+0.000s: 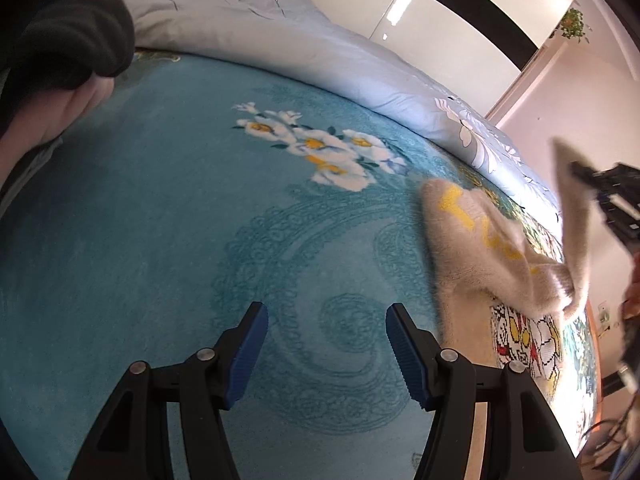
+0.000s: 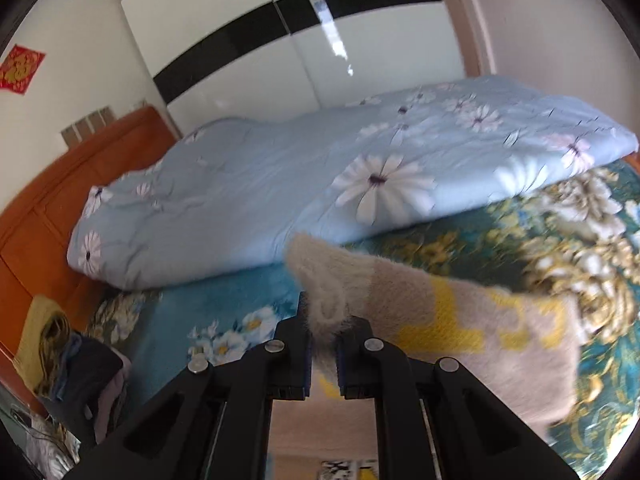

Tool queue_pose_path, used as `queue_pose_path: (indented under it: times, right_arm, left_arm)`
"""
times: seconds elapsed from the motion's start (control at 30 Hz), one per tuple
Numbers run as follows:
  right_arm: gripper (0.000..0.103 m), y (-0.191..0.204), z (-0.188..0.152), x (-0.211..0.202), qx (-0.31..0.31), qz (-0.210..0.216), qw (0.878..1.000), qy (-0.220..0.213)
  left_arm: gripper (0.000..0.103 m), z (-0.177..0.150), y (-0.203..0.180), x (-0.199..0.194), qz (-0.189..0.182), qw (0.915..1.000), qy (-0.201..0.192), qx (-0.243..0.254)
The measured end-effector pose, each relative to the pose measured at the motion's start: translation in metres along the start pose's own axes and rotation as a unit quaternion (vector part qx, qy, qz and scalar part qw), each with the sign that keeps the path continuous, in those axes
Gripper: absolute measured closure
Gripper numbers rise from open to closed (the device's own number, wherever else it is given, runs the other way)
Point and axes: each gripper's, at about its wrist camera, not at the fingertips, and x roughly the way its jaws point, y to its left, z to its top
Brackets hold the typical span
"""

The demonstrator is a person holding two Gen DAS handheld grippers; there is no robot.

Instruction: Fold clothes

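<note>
A beige fuzzy sweater (image 1: 476, 248) with yellow lettering lies at the right of the teal floral bedspread (image 1: 160, 220). My left gripper (image 1: 326, 344) is open and empty, low over the bedspread, left of the sweater. My right gripper (image 2: 323, 332) is shut on the sweater (image 2: 460, 320) and holds one edge lifted above the bed. In the left wrist view the right gripper (image 1: 600, 192) shows at the far right with a strip of beige cloth hanging from it.
A folded light-blue floral quilt (image 2: 320, 184) lies along the far side of the bed. An orange headboard (image 2: 60, 200) and a pile of dark clothes (image 2: 88, 368) are at the left. A white and black wardrobe (image 2: 300, 40) stands behind. A dark sleeve (image 1: 68, 40) shows at upper left.
</note>
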Motion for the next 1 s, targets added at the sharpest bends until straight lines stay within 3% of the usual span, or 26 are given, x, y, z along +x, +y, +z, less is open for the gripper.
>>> queue_pose_path:
  times: [0.23,0.53,0.67,0.73,0.93,1.0]
  right_arm:
    - [0.093,0.028,-0.067,0.070,-0.013,-0.004,0.997,0.082]
    - [0.092,0.033,-0.104,0.097,-0.027,-0.016,0.991,0.127]
    - [0.085,0.034,-0.104,0.095,-0.035,0.005,0.989,0.142]
    - [0.072,0.034,-0.103,0.090,-0.032,0.039,0.987,0.154]
    - [0.070,-0.004,-0.075,0.038,-0.029,0.095,0.986,0.131]
    - [0.069,-0.031,-0.060,0.016,-0.023,0.072,0.992,0.105]
  left_arm:
    - [0.037,-0.004,0.009,0.004,0.001,0.9999,0.009,-0.005]
    - [0.037,-0.003,0.006,0.010,0.001,0.9998,0.016,-0.009]
    - [0.037,0.000,0.001,0.012,-0.002,0.9998,0.017,-0.010]
    - [0.037,0.003,-0.005,0.013,-0.007,0.9998,0.016,-0.008]
    - [0.037,0.022,-0.046,0.009,-0.044,0.9984,0.000,0.035]
    - [0.037,0.030,-0.065,0.020,-0.072,0.9963,0.006,0.047]
